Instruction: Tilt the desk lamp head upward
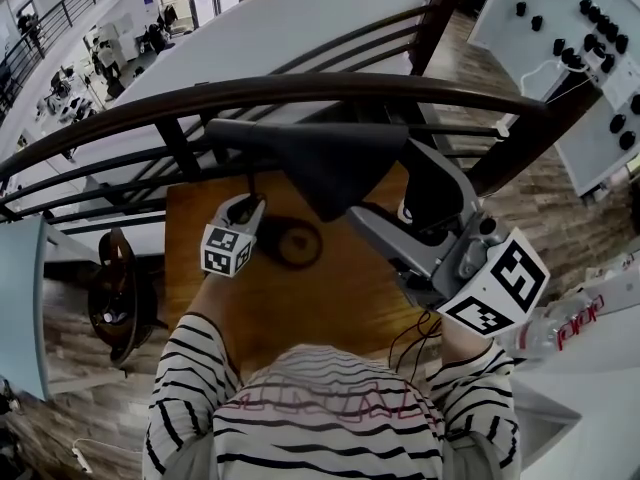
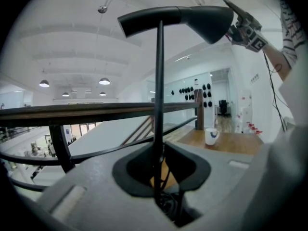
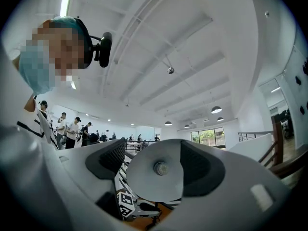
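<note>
1. Currently the desk lamp stands on the wooden worktop (image 1: 300, 313). Its thin lamp stem (image 2: 158, 81) rises upright from a round base (image 1: 297, 244).
2. The dark lamp head (image 1: 330, 163) sits across the top of the stem, with its shade reaching out to the person's right of the stem.
3. The left claw (image 2: 158, 179) is closed on the stem low down, just above the base. The stem runs straight up between its pads.
4. The right claw (image 3: 156, 177) is at the end of the head farthest from the stem. White reflector and bulb fill the gap between its pads, so its jaws appear clamped on the shade's rim.
5. Judging by looks, the head is a light, rigid shell with a smooth skin that could slip in the pads. Its joint atop the stem is probably stiff.
6. The stem is slender and the base small, so the lamp would likely tip without the low brace on the stem.
7. The rim far from the stem gives the best leverage for tilting the head upward, provided the pads stay off the bulb.
</note>
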Motion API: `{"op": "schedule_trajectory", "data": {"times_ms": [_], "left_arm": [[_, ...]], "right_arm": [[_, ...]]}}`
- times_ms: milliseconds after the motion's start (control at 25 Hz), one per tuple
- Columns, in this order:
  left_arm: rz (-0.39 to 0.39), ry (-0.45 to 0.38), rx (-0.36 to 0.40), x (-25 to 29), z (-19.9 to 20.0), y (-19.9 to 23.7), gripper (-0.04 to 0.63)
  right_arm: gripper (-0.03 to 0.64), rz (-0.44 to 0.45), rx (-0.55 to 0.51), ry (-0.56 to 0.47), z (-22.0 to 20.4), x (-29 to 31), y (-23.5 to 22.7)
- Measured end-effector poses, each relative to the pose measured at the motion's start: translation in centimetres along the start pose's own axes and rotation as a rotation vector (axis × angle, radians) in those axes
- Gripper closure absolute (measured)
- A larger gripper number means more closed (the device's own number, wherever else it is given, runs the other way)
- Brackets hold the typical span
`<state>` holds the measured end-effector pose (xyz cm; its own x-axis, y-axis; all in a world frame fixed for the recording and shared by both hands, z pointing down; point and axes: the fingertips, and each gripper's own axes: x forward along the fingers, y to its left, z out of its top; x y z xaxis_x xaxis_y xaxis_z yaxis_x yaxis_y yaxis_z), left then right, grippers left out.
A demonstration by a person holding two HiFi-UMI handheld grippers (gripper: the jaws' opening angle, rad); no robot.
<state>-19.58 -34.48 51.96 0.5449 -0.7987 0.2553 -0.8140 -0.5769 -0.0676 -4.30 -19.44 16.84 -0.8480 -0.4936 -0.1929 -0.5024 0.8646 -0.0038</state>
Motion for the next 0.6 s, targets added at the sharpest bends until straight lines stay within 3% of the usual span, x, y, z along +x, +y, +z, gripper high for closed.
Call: {"op": "schedule_trajectory", "data": {"times_ms": [160,400,600], "left_arm": [[-0.006,0.0,-0.012,0.2,0.2,-0.1,0.528],[0.005,0.009,-0.018,0.0,0.2,-0.5,0.511],[0.021,0.001,-0.01,-0.7,1.0,-1.5,0.46]], "right_arm": [[0.256,-0.001,-0.019,-0.041,0.3,-0.7,0.1],[0.253,-0.007,0.015,-0.025,-1.1,-2.0,0.3],[0.253,-0.019,0.052,0.0,-3.1,-3.2,0.3]]}}
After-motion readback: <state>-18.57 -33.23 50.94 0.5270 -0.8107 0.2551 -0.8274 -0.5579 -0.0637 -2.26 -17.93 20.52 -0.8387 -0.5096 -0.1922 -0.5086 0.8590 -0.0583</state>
